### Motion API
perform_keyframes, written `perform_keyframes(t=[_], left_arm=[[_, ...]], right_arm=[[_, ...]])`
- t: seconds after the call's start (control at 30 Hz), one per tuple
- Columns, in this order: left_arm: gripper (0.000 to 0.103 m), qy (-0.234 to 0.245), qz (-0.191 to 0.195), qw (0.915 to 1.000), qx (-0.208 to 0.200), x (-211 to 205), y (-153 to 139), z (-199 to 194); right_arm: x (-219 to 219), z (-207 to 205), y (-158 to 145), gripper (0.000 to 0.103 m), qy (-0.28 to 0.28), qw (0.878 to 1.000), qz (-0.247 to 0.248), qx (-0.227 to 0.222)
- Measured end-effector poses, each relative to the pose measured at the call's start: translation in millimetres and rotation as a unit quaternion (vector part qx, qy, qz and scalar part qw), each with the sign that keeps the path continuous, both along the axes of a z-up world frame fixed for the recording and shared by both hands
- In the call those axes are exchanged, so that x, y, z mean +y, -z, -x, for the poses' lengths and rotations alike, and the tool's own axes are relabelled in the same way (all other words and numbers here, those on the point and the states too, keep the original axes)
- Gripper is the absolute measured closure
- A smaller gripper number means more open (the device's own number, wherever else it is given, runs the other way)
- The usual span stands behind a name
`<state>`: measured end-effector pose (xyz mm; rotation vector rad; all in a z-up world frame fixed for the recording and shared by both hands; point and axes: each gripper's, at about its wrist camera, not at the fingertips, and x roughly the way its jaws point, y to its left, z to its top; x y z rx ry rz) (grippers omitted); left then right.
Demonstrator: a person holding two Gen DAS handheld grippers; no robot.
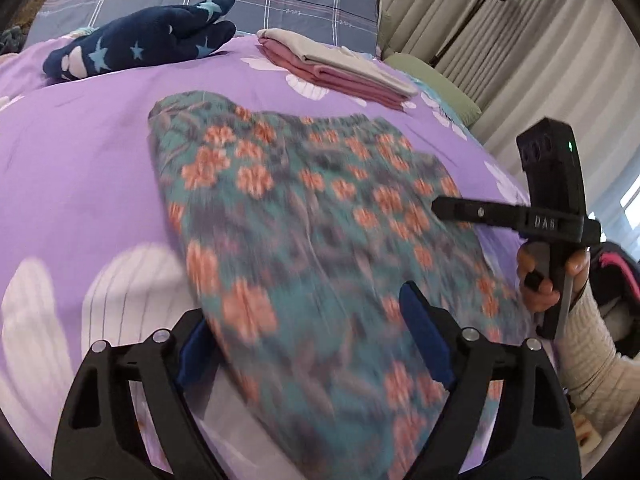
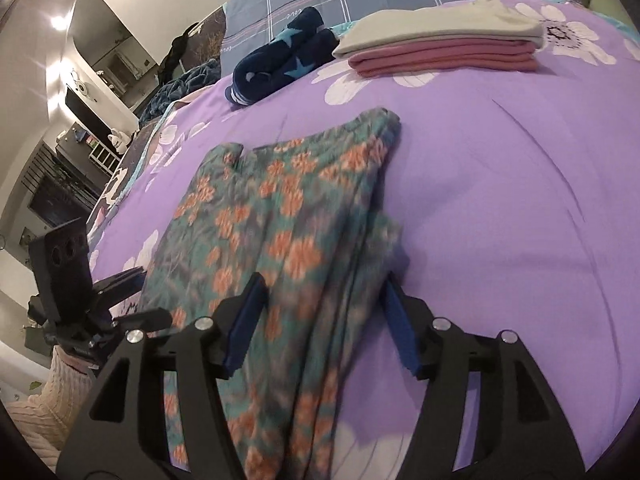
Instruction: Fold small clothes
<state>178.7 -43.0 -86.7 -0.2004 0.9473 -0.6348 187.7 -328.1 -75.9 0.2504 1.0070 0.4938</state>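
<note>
Folding the flowery shorts [image 2: 280, 216], lying flat on the bed [image 2: 500, 184] at the near side. Left gripper [image 1: 316, 344] wide open, holding nothing. Right gripper [image 2: 320, 316] wide open too, near cloth edge between. Next: pinch near edge, lift, fold far.

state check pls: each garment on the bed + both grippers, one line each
Teal garment with orange flowers: spread flat on the purple floral bedsheet, partly folded.
Pink and beige clothes stack: folded.
Navy star-print garment: bunched, unfolded.
Left hand-held gripper: open, over the garment's near edge.
Right hand-held gripper: open, straddling the floral garment.
</note>
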Motion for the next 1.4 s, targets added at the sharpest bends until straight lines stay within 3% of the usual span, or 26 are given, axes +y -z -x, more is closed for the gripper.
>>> perform_keyframes(t=[0.03,0.13,0.2,0.23,0.3,0.4,0.47,0.5,0.63,0.77,0.9,0.97,1.03,1.17,1.3,1.4], left_arm=[[0.018,0.001,0.004,1.0,0.003,-1.2,1.1,-7.7],[0.04,-0.001,-0.018,0.9998,-0.009,-3.6,2.0,-22.6],[0.053,-0.002,-0.018,0.9998,-0.006,-2.1,2.4,-29.8],[0.055,-0.004,-0.014,0.9999,-0.003,-1.6,2.5,-33.4],[0.06,-0.005,-0.017,0.9998,-0.004,-3.8,2.6,-36.6],[0.07,-0.002,-0.043,0.9987,-0.027,-13.5,-2.9,-32.0],[0.08,-0.001,-0.056,0.9971,-0.051,-16.0,-10.9,-26.9],[0.084,0.0,-0.059,0.9964,-0.06,-15.9,-15.6,-25.2],[0.088,0.002,-0.05,0.9929,-0.108,-22.5,-55.1,-11.4],[0.089,0.029,-0.05,0.9821,-0.18,-50.5,-110.3,3.2],[0.089,0.072,-0.038,0.9663,-0.244,-104.6,-162.9,9.3],[0.089,0.107,-0.025,0.9543,-0.278,-143.7,-189.3,13.3],[0.089,0.133,-0.009,0.9465,-0.294,-180.5,-207.5,13.3],[0.089,0.182,0.022,0.9389,-0.292,-269.9,-229.3,-3.6],[0.089,0.212,0.007,0.932,-0.294,-355.3,-232.0,-23.6],[0.088,0.221,-0.007,0.9331,-0.283,-406.8,-227.4,-39.3]], right_arm=[[0.8,-5.9,0.5,0.041,-0.004,1.0,-0.003,-0.001],[2.4,-17.3,3.8,0.044,-0.027,1.0,-0.008,-0.015],[1.6,-22.7,7.2,0.053,-0.038,0.999,-0.018,-0.022],[1.1,-27.1,10.1,0.06,-0.042,0.998,-0.035,-0.014],[5.8,-32.1,13.5,0.064,-0.047,0.997,-0.053,-0.007],[23.3,-31.1,11.8,0.068,-0.064,0.997,-0.022,-0.02],[29.9,-25.9,6.4,0.081,-0.058,0.998,0.003,-0.033],[30.0,-22.1,1.6,0.084,-0.05,0.998,0.007,-0.042],[31.5,14.0,-42.5,0.087,-0.03,0.991,0.032,-0.129],[15.5,53.1,-93.2,0.087,0.003,0.977,0.051,-0.206],[-33.9,88.1,-150.1,0.088,0.068,0.959,0.069,-0.268],[-62.2,101.7,-174.2,0.088,0.102,0.949,0.082,-0.288],[-95.4,110.0,-197.7,0.088,0.139,0.937,0.102,-0.305],[-165.4,112.2,-229.5,0.088,0.215,0.91,0.16,-0.317],[-241.3,102.2,-245.1,0.088,0.293,0.89,0.178,-0.3],[-283.3,87.1,-243.3,0.088,0.332,0.878,0.197,-0.284]])
